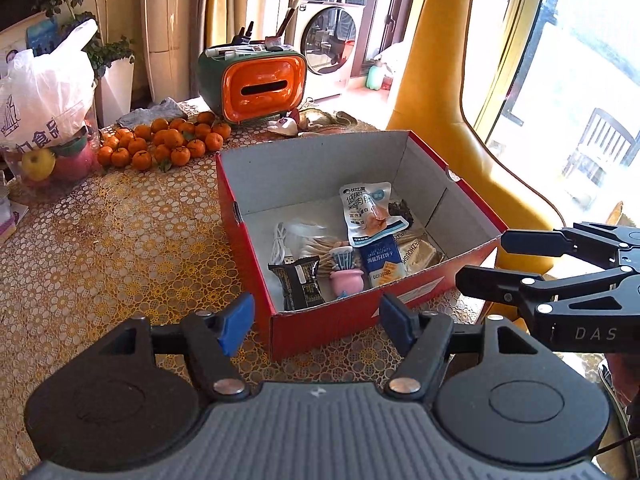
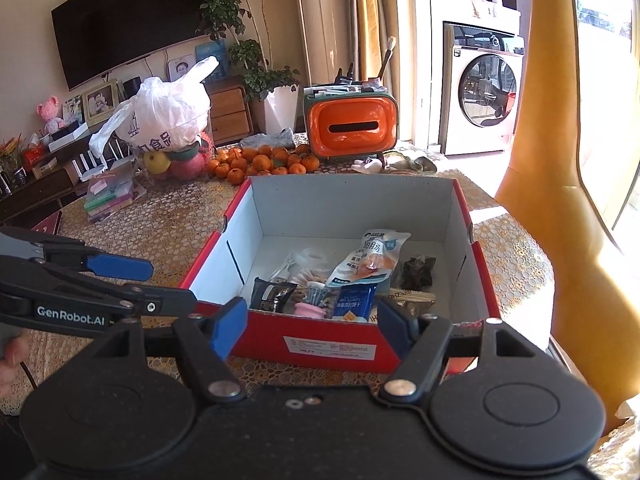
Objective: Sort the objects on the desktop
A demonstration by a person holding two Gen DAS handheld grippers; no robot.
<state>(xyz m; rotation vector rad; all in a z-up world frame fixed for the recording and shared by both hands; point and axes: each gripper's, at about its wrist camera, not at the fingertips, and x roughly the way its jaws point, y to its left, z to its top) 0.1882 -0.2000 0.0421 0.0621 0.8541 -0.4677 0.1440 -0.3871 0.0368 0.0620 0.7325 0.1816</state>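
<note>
A red cardboard box (image 1: 312, 172) (image 2: 340, 204) with a white inside stands on the lace-covered table. In it lie a white-and-blue snack pouch (image 1: 370, 210) (image 2: 368, 260), a blue cracker packet (image 1: 380, 262), a black packet (image 1: 300, 282), a small pink pot (image 1: 347, 280) (image 2: 310, 309) and a white cable (image 1: 280, 244). My left gripper (image 1: 318, 322) (image 2: 172, 285) hovers open at the box's near left corner, nothing between its blue pads. Just outside the near wall, my right gripper (image 2: 312, 326) (image 1: 482, 260) is open and empty as well.
A pile of tangerines (image 1: 164, 142) and a plastic bag over fruit (image 1: 44, 96) lie at the back left. An orange-fronted organiser (image 1: 260, 84) stands behind the box. A yellow chair back (image 1: 436, 80) rises at the right. Stacked plastic cases (image 2: 110, 196) sit at the left edge.
</note>
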